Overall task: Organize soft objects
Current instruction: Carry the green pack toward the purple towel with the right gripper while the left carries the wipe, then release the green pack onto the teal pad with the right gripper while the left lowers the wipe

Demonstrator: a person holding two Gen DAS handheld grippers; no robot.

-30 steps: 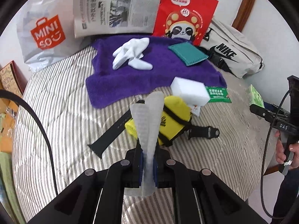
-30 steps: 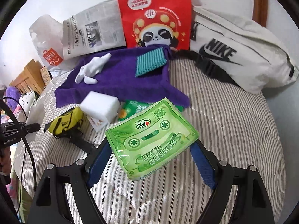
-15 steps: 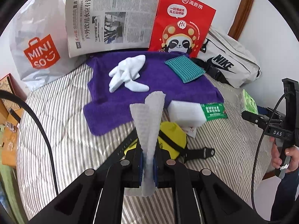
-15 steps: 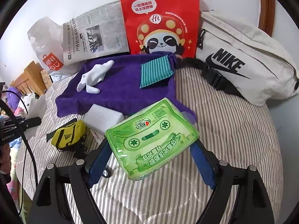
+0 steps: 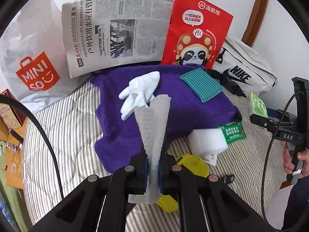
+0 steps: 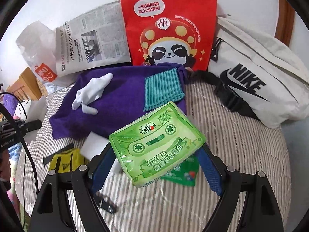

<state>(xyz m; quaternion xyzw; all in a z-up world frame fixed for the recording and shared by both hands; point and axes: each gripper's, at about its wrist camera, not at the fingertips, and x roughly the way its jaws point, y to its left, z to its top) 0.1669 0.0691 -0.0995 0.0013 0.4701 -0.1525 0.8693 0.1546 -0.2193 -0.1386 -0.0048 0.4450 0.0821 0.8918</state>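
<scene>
Pinching a folded, waffle-textured grey cloth (image 5: 154, 127), the left gripper (image 5: 153, 169) had its jaws shut tight on it, the cloth standing upright between the pads. Wide-set jaws of the right gripper (image 6: 156, 166) clamped a glossy green tissue pack (image 6: 157, 147) by its two ends. Beyond both, a fuzzy purple towel (image 5: 181, 114) lay on the striped quilt (image 6: 241, 145), bearing a limp white glove (image 5: 138, 93) to the left and a ribbed teal cloth (image 5: 200, 86) to the right.

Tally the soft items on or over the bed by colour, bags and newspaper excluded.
White: 3 (white glove, white foam sponge block, white textured cloth strip)
Green: 2 (green tissue pack, flat green packet)
Purple: 1 (purple towel)
Teal: 1 (teal ribbed cloth)
Yellow: 1 (yellow strapped pouch)
Total: 8
</scene>
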